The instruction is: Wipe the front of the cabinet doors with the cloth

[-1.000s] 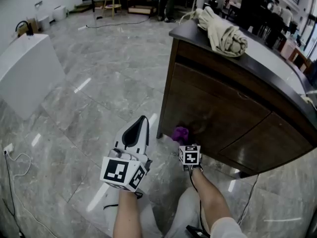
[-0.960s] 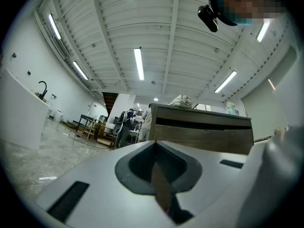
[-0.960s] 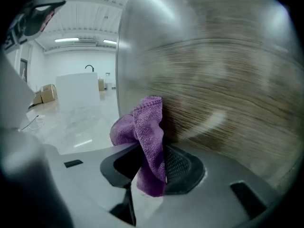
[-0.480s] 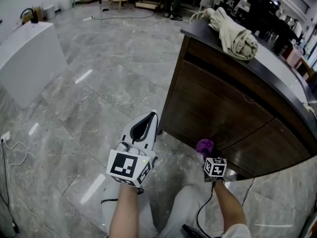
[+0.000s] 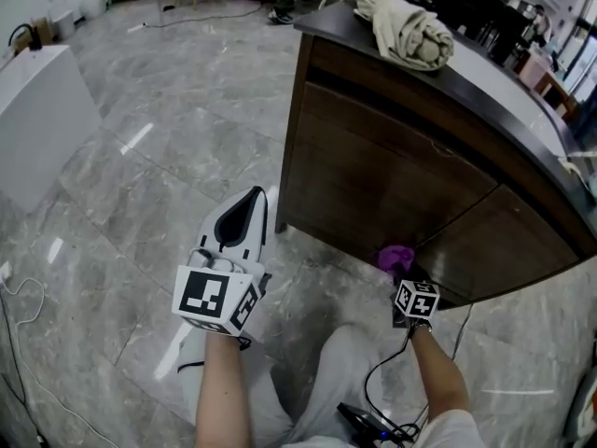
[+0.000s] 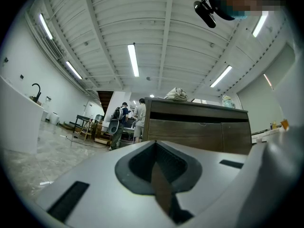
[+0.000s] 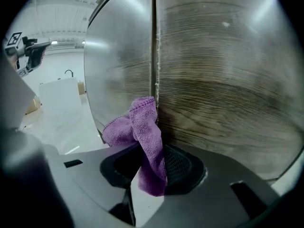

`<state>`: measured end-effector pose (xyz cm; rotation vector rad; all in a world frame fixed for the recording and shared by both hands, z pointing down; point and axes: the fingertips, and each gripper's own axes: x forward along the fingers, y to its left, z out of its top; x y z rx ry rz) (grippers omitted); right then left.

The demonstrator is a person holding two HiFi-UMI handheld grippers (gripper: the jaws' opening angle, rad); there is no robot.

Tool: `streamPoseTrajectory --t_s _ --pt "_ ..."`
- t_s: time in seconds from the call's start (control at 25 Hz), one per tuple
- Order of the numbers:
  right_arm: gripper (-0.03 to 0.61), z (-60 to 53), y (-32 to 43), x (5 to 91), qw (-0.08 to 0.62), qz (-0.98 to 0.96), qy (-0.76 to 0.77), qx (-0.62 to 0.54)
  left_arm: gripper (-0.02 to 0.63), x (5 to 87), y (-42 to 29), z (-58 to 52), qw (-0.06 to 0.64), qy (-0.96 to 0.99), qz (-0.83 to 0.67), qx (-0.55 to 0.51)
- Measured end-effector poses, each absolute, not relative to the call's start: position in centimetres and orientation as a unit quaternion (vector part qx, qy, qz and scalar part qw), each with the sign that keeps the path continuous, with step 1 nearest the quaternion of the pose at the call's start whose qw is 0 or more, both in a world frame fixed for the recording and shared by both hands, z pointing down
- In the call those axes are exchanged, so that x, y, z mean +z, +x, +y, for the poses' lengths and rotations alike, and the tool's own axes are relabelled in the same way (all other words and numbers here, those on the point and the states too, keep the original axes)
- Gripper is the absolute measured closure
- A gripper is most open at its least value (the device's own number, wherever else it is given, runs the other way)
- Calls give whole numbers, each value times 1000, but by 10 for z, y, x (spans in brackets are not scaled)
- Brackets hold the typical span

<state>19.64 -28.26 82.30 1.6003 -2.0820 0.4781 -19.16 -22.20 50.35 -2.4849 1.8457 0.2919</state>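
**Wiping low on the cabinet front, at the door seam**

Wiping looks to be the step in hand. The right tool is clamped on the purple cloth. A fold runs down between the jaws and the rest bunches out ahead of them. That bunch lies against the cabinet low down, at the seam where the two doors meet. It is near their bottom edge and just above the floor. In the right gripper view the cloth appears to touch the wood, mostly on one side of the seam, with an edge reaching the line.

The left tool has its jaws together with nothing between them. It hangs over the floor, apart from the cabinet, pointing roughly towards it, and takes no part in the wipe.

Only a small patch of the front is under the cloth, so most of both doors may yet need covering. No view shows which parts are already clean.

The next move calls for a firm clamp and the cloth pressed flat while it sweeps along a door in long passes. After each pass it would shift up for the next band. The cloth is small and held by a narrow fold, so hard pressure or a drag across the seam edge could tug it out of the jaws.

A beige bundle sits on the cabinet top, clear of the doors, and need not be touched.
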Motion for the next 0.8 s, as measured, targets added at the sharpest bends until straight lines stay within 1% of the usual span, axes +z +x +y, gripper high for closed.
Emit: streamPoseTrajectory --t_s 0.16,0.28,0.44,0.56,0.64,0.8 --pt "446 -277 218 819 233 -747 596 180 611 508 -186 -224 19 -804 589 76" --pt "446 -292 224 802 240 -750 596 160 611 505 -185 -232 27 -801 593 74" --pt "447 -266 241 784 243 -737 612 150 611 508 -176 -230 15 -810 581 72" --pt "446 -270 252 771 240 -740 613 136 611 509 -168 -235 18 -812 580 72" --pt "448 -267 259 765 230 -738 619 135 611 511 -161 -236 21 -815 576 66" --pt "448 -244 260 745 187 -744 626 140 611 520 -152 -236 19 -821 567 61"
